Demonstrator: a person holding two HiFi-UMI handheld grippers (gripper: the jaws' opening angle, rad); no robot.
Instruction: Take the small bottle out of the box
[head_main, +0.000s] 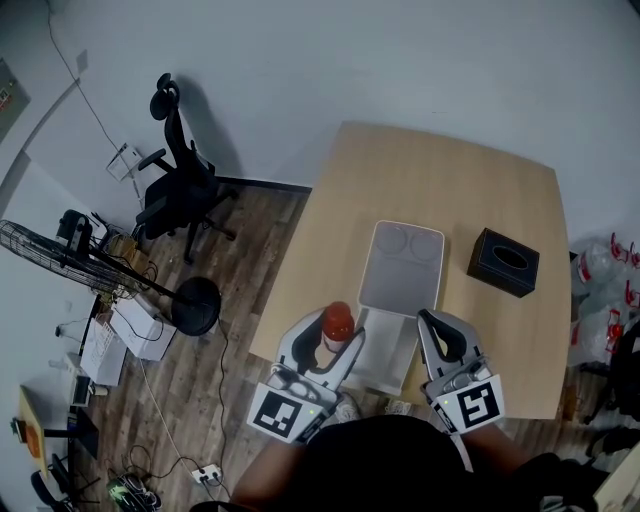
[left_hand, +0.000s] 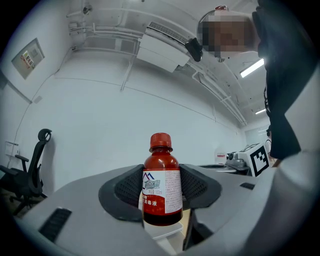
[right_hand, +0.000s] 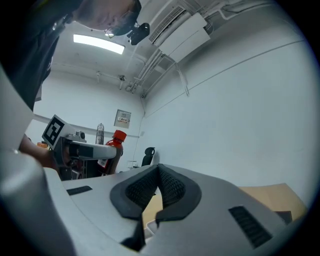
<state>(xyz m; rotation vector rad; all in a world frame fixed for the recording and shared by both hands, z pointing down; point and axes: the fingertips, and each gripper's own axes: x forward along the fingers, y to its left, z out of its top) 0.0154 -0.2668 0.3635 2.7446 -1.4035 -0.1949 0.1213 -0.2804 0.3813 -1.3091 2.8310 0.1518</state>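
A small dark-red bottle with a red cap and a white label stands upright between the pads of my left gripper, which is shut on its body. The left gripper view shows the bottle held just above and to the left of the white box. The box sits on the table with its lid folded back. My right gripper hovers over the box's right near corner. Its pads meet at the tip with nothing between them. In the right gripper view the bottle shows at the left.
A black tissue box sits on the wooden table, to the right of the box. On the floor to the left are an office chair, a standing fan and cables.
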